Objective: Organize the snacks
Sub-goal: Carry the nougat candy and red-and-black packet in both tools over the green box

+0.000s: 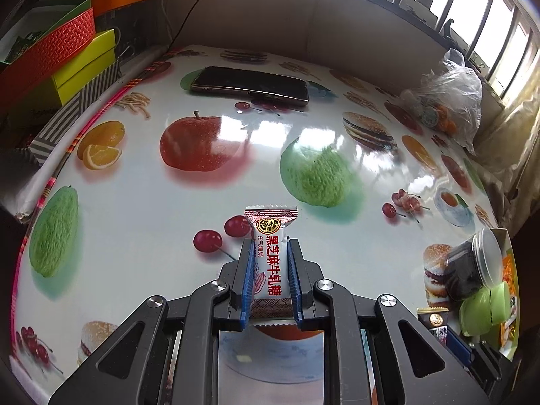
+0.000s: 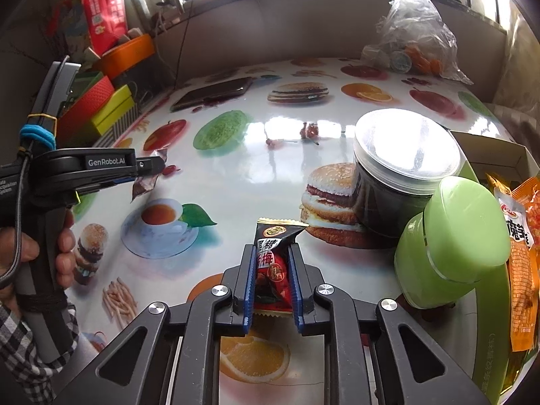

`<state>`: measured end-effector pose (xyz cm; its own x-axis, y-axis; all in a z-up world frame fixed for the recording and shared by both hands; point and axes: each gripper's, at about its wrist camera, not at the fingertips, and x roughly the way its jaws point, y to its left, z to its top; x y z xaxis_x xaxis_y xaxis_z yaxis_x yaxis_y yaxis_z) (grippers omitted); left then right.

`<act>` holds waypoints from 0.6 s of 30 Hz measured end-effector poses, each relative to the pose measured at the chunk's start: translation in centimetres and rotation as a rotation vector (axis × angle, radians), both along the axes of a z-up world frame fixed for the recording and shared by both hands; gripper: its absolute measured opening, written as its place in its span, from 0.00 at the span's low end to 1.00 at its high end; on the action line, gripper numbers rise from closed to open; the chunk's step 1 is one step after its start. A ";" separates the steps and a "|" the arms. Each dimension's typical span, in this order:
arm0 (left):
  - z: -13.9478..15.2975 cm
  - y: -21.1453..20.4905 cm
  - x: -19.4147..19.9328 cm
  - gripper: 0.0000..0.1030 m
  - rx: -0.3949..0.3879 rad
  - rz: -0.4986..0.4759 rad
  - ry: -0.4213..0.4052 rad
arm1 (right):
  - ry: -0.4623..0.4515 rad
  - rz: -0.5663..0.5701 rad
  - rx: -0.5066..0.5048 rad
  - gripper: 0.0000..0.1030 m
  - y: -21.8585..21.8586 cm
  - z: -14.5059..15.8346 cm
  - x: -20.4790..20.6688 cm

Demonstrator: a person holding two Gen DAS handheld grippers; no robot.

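My left gripper (image 1: 270, 246) is shut on a white and red nougat candy (image 1: 271, 270) and holds it above the fruit-print table (image 1: 168, 222). My right gripper (image 2: 270, 253) is shut on a black and red plum candy (image 2: 274, 263), held above the table near its right side. The left gripper also shows in the right wrist view (image 2: 152, 168) at the left, its candy wrapper (image 2: 148, 182) sticking out. The black candy also shows low at the right of the left wrist view (image 1: 433, 320). A dark jar with a clear lid (image 2: 401, 175) and a green container (image 2: 452, 236) lie at the right.
A phone (image 1: 251, 86) lies at the table's far side. A plastic bag of snacks (image 2: 411, 40) sits at the far right. Coloured boxes (image 1: 60, 54) are stacked off the left edge. A box (image 2: 492, 152) with orange snack packets (image 2: 523, 253) is at the right.
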<state>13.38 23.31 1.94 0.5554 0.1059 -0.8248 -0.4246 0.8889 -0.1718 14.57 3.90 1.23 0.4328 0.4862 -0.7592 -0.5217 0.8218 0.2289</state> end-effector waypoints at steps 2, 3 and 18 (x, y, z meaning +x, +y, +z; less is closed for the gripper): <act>0.2 -0.2 -0.5 0.19 0.000 -0.002 -0.003 | -0.004 0.000 0.000 0.16 -0.1 0.1 -0.1; 0.3 -0.3 -0.7 0.19 -0.001 -0.003 -0.005 | -0.005 0.000 0.000 0.16 -0.1 0.2 -0.2; 1.8 -2.7 -3.4 0.19 0.004 -0.054 -0.030 | -0.052 0.006 0.014 0.16 -0.8 2.1 -2.1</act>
<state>9.96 20.63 3.77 0.5853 0.0785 -0.8070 -0.3707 0.9111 -0.1802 12.47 3.07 3.36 0.4687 0.4991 -0.7288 -0.5379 0.8157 0.2127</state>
